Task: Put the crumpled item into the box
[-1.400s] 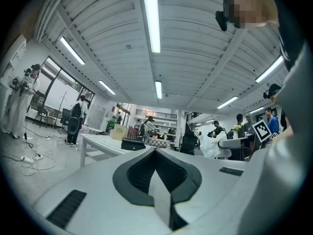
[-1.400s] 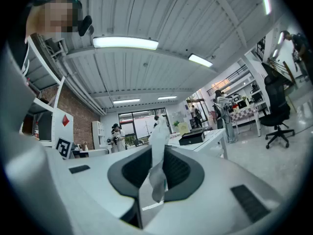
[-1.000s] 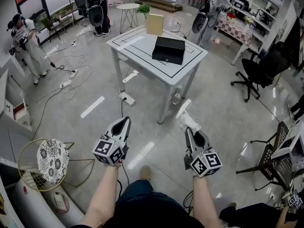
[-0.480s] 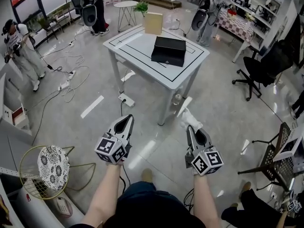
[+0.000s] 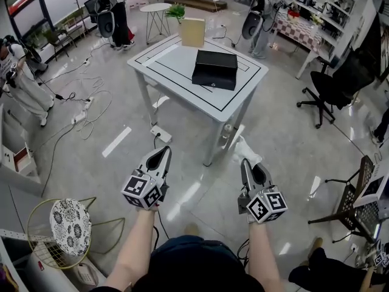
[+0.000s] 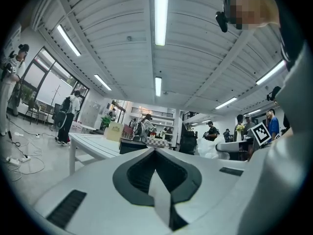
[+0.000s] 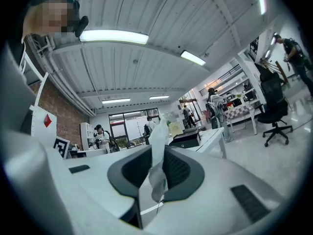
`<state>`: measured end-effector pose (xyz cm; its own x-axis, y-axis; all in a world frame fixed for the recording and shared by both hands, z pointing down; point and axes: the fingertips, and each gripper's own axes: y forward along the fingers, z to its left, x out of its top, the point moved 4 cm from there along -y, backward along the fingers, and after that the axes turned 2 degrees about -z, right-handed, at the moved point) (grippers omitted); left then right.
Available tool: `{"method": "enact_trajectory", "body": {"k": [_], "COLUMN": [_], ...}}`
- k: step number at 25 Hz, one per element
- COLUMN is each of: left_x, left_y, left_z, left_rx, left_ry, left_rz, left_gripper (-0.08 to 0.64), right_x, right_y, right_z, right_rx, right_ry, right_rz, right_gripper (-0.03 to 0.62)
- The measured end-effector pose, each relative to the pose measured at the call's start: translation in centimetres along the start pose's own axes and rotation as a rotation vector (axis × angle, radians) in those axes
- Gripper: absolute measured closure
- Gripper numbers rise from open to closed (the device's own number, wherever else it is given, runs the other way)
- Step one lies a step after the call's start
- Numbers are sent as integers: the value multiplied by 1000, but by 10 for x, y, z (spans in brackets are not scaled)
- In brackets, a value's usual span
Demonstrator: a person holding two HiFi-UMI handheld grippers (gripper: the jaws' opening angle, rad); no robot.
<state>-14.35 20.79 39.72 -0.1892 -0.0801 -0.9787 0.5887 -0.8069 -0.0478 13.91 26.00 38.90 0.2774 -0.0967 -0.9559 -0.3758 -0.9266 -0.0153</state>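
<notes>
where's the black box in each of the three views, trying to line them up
Head view: the black box lies on the white table, upper centre.
Left gripper view: small, just left of centre, at the table's right end.
Right gripper view: small, right of centre, on the table's near end.
Shared landmark: the tan box standing upright on the table behind it, also seen at and.
</notes>
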Motion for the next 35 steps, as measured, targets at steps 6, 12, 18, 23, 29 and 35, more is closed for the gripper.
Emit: {"method": "enact_trajectory", "body": {"k": [6, 12, 18, 23, 29, 35], "left_x": [0, -4, -3, -2, -5, -5], "left_y": [7, 5, -1, -1, 7, 23], "left_z": [19, 21, 23, 25, 28, 38], "left_rx": [8, 8, 16, 16, 12, 11], "left_ry": [-2, -16, -19, -12, -22, -26], "left_rz": [-2, 0, 1, 4, 9, 7], "left_gripper": [560, 560, 560, 560, 560, 560], "right_x": [-4, -6, -3, 1, 2, 3], "right_y": [17, 18, 17, 20, 23, 39], "right_z": [-1, 1, 3, 2, -2, -9], "right_rx": [-7, -11, -11, -7, -3, 2], "right_ry": [7, 2, 16, 15, 38, 48], "right_rz": [0, 12, 6, -5, -25, -26], "right_gripper": [535, 534, 534, 534, 534, 534]}}
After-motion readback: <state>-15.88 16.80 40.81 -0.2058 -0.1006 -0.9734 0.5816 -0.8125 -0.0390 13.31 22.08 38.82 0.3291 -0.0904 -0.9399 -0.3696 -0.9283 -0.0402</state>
